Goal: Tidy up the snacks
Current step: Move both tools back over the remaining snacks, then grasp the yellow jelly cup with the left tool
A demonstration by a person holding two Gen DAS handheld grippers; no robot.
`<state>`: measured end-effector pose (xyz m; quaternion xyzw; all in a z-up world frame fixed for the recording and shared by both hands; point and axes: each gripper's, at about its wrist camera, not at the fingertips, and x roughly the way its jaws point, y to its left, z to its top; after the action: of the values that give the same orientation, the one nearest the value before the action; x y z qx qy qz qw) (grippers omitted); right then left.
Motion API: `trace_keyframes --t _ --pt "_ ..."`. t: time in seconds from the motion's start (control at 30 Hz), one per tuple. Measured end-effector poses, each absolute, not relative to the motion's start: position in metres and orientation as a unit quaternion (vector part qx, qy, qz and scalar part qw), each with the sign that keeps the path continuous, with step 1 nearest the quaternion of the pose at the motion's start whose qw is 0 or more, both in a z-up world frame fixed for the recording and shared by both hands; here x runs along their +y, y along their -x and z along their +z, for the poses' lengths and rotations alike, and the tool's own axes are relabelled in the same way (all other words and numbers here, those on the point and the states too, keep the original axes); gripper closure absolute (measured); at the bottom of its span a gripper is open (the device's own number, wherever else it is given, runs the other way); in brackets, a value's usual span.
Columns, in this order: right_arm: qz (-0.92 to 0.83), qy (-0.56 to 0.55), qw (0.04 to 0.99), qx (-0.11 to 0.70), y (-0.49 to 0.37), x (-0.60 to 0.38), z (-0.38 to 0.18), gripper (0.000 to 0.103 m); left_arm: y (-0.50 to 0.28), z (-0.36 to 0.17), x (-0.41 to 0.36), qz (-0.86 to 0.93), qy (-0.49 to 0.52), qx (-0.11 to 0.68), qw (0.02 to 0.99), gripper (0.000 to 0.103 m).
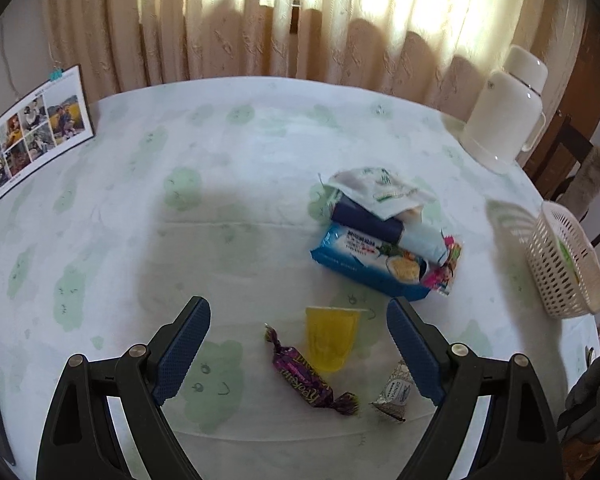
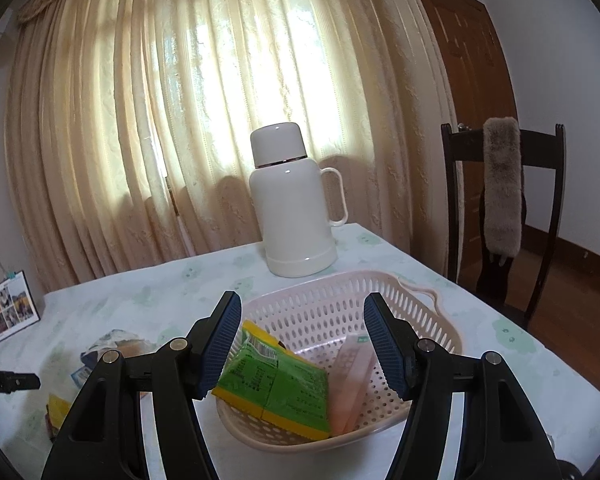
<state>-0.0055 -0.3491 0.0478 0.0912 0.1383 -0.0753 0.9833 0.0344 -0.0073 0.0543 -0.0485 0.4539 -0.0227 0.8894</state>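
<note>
Snacks: three loose (image 1: 298, 372) on table, two in basket (image 2: 384, 292).

Your left gripper (image 1: 300, 346) hangs over the near part of the table (image 1: 148, 160), and between its wide-apart jaws lie a twisted-wrapper candy (image 1: 307, 382), a jelly cup (image 1: 331, 338) just right of it and a small wrapped sweet (image 1: 394, 394) by the right finger. Beyond them sits a pile of snack packets (image 1: 384, 236), with the basket (image 1: 562, 264) at the right edge, the flask (image 1: 500, 116) at the far right and a photo stand (image 1: 32, 128) at the far left. Your right gripper (image 2: 302, 346) sits at the near rim of that basket, in which a flat packet (image 2: 276, 388) lies left of a slim packet (image 2: 348, 380), the flask behind it and a chair (image 2: 504, 208) off to the right beyond the table.
</note>
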Motion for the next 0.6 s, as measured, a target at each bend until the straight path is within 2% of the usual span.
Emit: trace_keyframes --t 0.13,0.2,0.33,0.53,0.6 --pt "-0.084 -0.079 0.984 0.132 0.008 -0.344 0.048 0.038 -0.038 0.038 -0.018 -0.039 0.033 0.471 0.881 0.020" --pt "-0.087 -0.072 0.985 0.129 0.009 -0.340 0.048 0.038 -0.039 0.032 -0.021 -0.043 0.030 0.479 0.876 0.026" --pt "-0.086 -0.051 0.987 0.126 0.010 -0.331 0.048 0.038 -0.043 0.024 -0.024 -0.046 0.023 0.488 0.871 0.027" --pt "-0.077 -0.027 0.989 0.124 0.010 -0.321 0.047 0.038 -0.051 0.012 -0.028 -0.042 0.009 0.497 0.867 0.048" --pt "-0.075 -0.023 0.989 0.125 0.010 -0.318 0.047 0.038 -0.051 0.013 -0.029 -0.041 0.002 0.493 0.869 0.059"
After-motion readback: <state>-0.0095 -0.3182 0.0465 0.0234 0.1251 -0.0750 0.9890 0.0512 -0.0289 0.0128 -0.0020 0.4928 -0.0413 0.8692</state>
